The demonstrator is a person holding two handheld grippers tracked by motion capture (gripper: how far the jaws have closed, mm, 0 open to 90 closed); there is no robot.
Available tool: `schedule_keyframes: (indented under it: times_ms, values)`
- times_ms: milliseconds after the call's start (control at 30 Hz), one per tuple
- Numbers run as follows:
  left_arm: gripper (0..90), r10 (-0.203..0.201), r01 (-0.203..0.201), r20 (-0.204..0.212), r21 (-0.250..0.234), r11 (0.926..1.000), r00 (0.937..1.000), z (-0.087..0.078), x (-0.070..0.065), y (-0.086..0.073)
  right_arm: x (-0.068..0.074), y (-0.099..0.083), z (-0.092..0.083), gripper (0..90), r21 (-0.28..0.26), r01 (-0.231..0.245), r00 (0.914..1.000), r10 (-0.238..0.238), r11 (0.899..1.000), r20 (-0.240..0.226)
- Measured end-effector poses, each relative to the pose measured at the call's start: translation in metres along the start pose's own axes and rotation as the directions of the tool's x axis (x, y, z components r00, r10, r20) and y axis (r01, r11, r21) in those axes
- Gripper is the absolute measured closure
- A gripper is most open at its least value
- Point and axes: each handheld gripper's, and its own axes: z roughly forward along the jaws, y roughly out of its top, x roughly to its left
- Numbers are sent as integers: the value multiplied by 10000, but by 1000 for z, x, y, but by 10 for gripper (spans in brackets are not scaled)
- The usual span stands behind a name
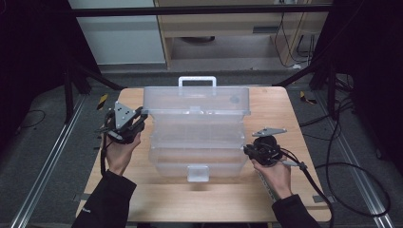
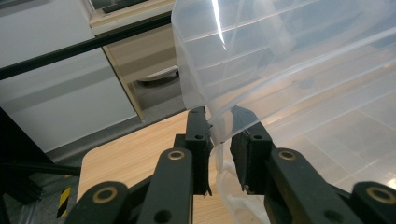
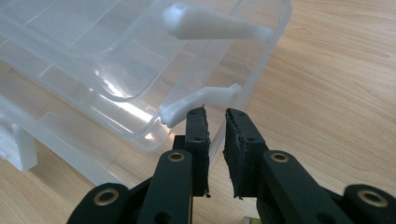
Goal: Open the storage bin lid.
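Observation:
A clear plastic tiered toolbox point(image 1: 197, 142) stands opened out on the wooden table point(image 1: 273, 111), with its white handle point(image 1: 197, 80) at the back. My left gripper point(image 1: 141, 116) is at the box's upper left corner. In the left gripper view the clear corner edge point(image 2: 210, 119) passes between the narrow jaws of the left gripper point(image 2: 220, 123), against one pad with a gap at the other. My right gripper point(image 1: 247, 151) is at the lower tray's right side. In the right gripper view the right gripper point(image 3: 215, 116) is shut on that tray's rim point(image 3: 261, 60), just below a white link arm point(image 3: 201, 100).
A white latch point(image 1: 197, 173) sticks out at the box's front, toward the table's near edge. Cables point(image 1: 332, 166) trail off the table's right side onto the floor. Black frame posts point(image 1: 71, 90) stand to the left and right, and cabinets point(image 1: 123, 33) lie behind.

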Motion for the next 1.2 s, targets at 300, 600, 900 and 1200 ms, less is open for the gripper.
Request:
schedule_keyframes:
  times_ms: [300,600,900,1200]
  values:
    - [780,33,-33,-64,81,10000,10000,3,2,4,0,0,0,794,13,9,10000,-9,10000,15]
    - [790,-25,28,-160,134,9999,9999,7,4,7,0,0,0,794,26,2,10000,-2,10000,21]
    - [801,65,-59,-265,233,9997,9996,10,5,12,0,0,0,792,35,-4,10000,4,10000,13]
    - [815,148,-137,-350,315,9994,9993,15,7,17,0,0,1,788,55,-22,10000,22,10000,6]
